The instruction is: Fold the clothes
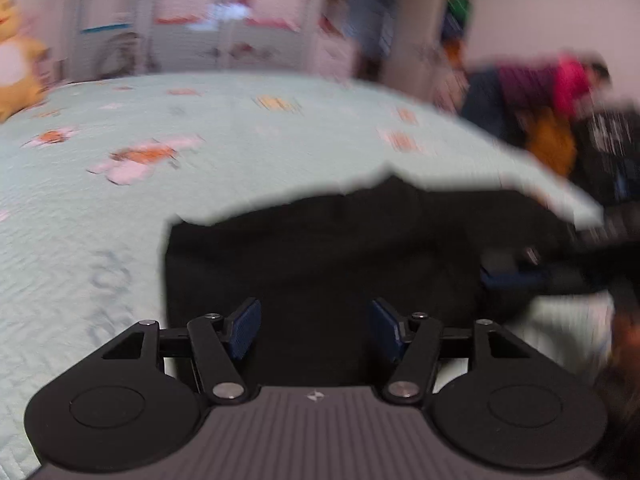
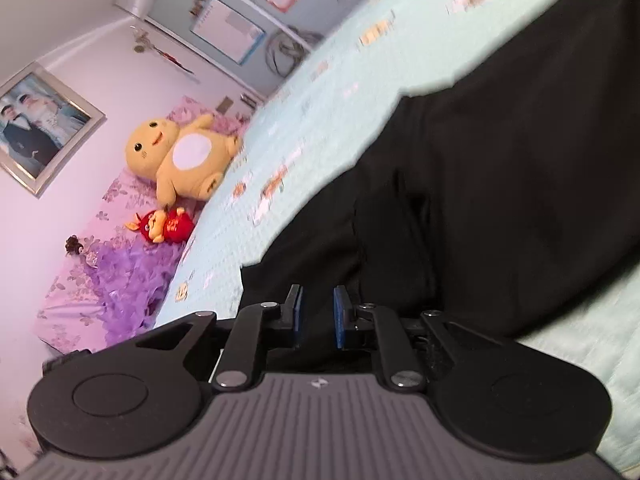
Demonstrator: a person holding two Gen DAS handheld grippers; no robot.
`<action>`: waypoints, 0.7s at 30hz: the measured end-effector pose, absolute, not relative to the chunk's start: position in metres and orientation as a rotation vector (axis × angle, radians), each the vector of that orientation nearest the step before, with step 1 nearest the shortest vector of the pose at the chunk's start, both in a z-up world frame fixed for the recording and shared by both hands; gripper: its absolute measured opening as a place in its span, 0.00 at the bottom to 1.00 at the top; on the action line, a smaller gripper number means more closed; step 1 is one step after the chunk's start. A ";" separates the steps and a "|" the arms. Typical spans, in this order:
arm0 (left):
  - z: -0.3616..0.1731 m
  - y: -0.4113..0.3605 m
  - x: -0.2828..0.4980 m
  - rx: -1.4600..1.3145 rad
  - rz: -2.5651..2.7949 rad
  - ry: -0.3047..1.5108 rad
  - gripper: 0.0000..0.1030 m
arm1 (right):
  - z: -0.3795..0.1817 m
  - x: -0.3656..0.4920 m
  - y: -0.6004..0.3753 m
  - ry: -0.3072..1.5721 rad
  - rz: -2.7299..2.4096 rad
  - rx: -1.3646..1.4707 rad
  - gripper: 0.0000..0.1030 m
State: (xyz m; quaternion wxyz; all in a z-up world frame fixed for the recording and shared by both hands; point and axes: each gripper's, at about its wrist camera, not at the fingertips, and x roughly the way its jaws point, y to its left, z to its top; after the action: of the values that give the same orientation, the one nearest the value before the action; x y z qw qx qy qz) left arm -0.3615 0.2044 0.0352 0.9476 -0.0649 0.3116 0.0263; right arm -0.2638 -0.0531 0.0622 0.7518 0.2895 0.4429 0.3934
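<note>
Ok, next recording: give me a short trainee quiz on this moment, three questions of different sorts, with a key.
1. True or false: the black garment lies on a pale green bedspread.
2. What sits just beside the yellow plush toy? A. a small red toy B. a blue ball C. a book
3. Fill in: the left hand-held gripper hovers over the garment with its jaws ____.

Key: 1 true; 2 A; 3 open.
</note>
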 end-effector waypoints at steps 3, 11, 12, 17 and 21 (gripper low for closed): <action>0.027 0.201 -0.364 -0.120 0.047 0.638 0.63 | 0.046 -0.263 -0.057 1.046 0.835 0.675 0.07; 0.047 0.198 -0.368 -0.136 0.026 0.577 0.66 | 0.074 -0.261 -0.060 0.950 0.874 0.694 0.22; 0.048 0.197 -0.368 -0.126 0.018 0.573 0.69 | 0.077 -0.257 -0.057 0.936 0.874 0.703 0.22; 0.026 0.206 -0.360 -0.167 0.040 0.647 0.69 | 0.058 -0.236 -0.046 0.965 0.799 0.721 0.34; 0.033 0.207 -0.358 -0.179 0.067 0.660 0.69 | 0.042 -0.238 -0.069 0.968 0.795 0.824 0.31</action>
State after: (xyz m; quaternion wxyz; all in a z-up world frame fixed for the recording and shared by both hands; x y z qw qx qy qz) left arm -0.3581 0.2067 0.0327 0.9416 -0.0878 0.3235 0.0329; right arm -0.2385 -0.0686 0.0424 0.7317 0.3746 0.4401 0.3614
